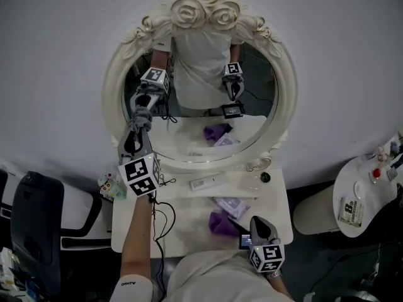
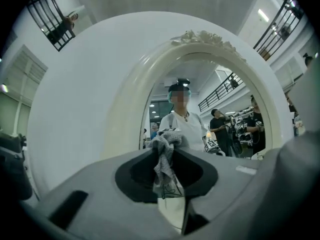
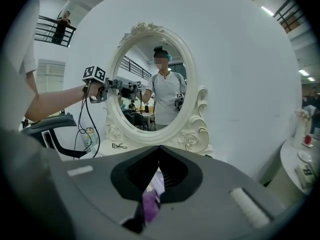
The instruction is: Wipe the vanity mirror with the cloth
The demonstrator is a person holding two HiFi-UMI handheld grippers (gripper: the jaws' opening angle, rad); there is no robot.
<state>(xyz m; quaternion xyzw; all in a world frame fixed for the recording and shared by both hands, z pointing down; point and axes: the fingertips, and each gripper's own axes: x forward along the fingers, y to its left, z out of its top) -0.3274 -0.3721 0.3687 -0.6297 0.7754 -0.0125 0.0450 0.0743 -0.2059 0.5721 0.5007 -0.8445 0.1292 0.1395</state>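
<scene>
We hold the small grey knitted cloth (image 2: 163, 156) bunched in the closed fingers of the left gripper (image 1: 140, 118), raised at the left edge of the oval vanity mirror (image 1: 113, 87) in its cream rose-carved frame. The right gripper (image 1: 259, 221) hangs low over the white worktop (image 1: 189, 225), fingers together on nothing. We judge the cloth light, soft and floppy, best pinched at a gathered fold. The mirror looks fragile, so gentle pressure suits.

wall (image 1: 63, 43) plain white | desk (image 1: 195, 228) white | chair (image 1: 38, 225) black, left of desk | side table (image 1: 344, 184) round, right | ceiling strip light (image 3: 267, 10) lit | floor possibly dark
</scene>
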